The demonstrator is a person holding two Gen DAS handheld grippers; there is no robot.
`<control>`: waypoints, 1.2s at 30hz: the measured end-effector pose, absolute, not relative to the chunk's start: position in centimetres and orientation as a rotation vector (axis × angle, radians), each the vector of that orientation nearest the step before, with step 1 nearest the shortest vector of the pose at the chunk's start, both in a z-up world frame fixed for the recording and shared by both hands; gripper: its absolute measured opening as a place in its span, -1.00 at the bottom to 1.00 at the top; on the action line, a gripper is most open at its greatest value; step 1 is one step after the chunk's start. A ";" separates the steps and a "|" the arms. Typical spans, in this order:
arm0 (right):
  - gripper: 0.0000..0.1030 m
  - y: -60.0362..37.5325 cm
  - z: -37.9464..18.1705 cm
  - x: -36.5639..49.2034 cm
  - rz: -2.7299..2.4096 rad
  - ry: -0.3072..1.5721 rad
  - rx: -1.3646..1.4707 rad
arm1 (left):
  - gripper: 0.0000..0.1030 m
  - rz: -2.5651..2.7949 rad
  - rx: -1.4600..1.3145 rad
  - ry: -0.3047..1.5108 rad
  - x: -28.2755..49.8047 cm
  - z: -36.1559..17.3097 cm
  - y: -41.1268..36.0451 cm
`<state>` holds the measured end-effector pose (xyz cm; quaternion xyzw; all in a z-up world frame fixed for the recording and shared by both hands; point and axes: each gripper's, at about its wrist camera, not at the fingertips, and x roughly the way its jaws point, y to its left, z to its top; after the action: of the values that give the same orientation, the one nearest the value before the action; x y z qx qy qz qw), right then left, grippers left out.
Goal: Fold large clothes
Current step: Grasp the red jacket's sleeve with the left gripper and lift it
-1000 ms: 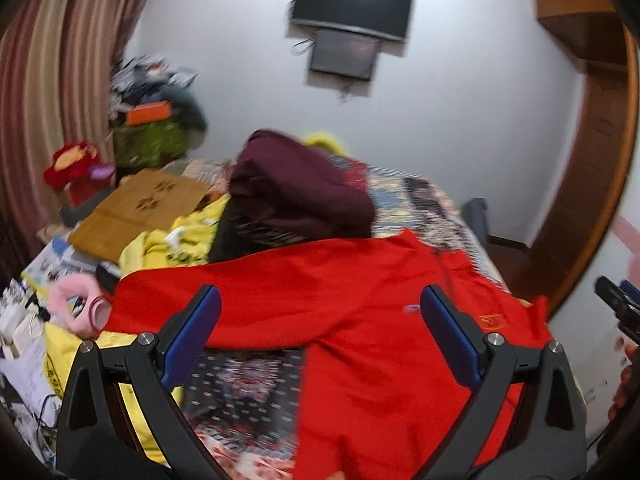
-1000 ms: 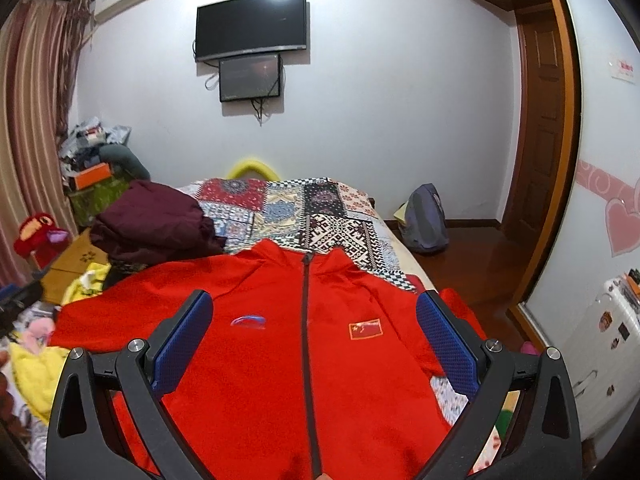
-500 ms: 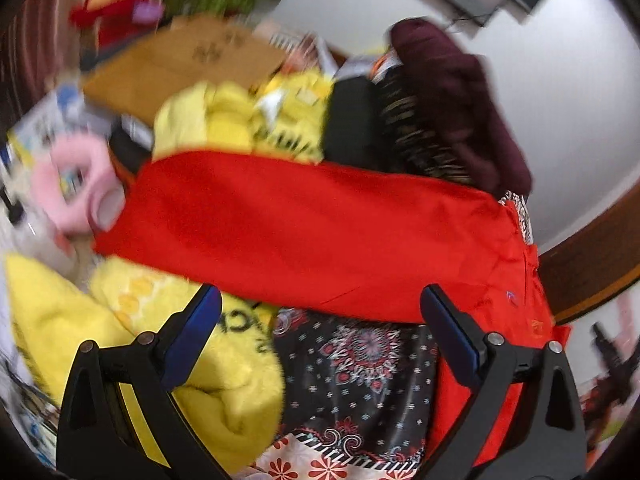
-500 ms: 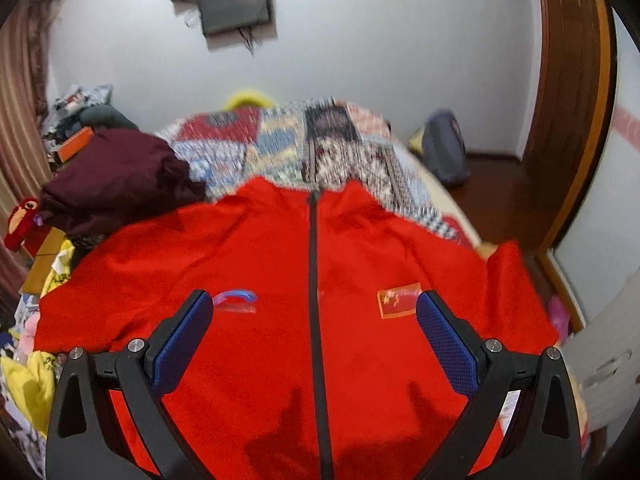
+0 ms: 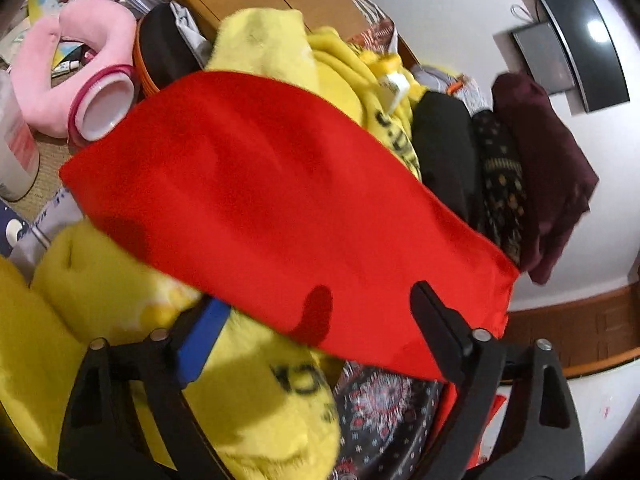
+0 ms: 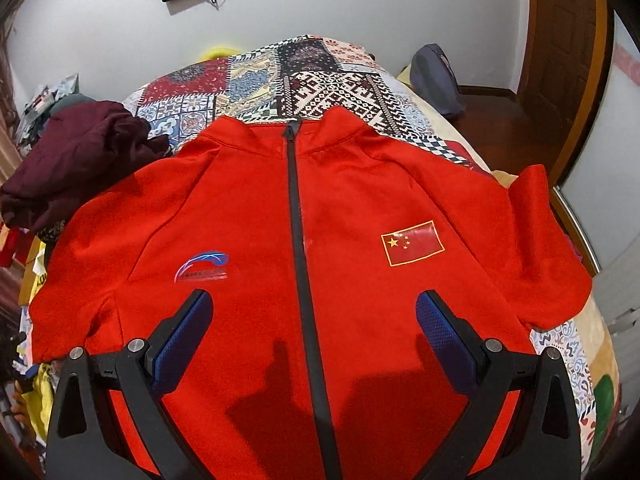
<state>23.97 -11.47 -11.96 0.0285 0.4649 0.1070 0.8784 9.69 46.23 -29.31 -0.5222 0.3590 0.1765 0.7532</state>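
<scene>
Your red jacket lies front-up and zipped on the bed, collar at the far end. Your right gripper hangs wide above its chest, gripping nothing. Your left gripper is closing around the left sleeve; pads not yet pressing.
</scene>
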 end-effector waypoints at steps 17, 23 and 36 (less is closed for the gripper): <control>0.96 -11.5 -9.8 24.4 0.220 0.920 -0.019 | -0.81 0.751 -0.690 0.698 11.7 -22.5 45.9; 0.96 -11.3 -8.7 24.5 0.245 0.882 -0.071 | -0.90 0.660 -0.528 0.527 12.6 -13.7 42.0; 0.96 -12.9 -7.6 24.7 0.315 0.835 -0.056 | -0.91 0.329 -0.307 0.309 21.5 1.1 28.2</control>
<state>24.70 -12.88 -7.64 -0.0269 0.4035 0.1522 0.9018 21.53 28.15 1.05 -0.1516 0.1526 0.1627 0.9629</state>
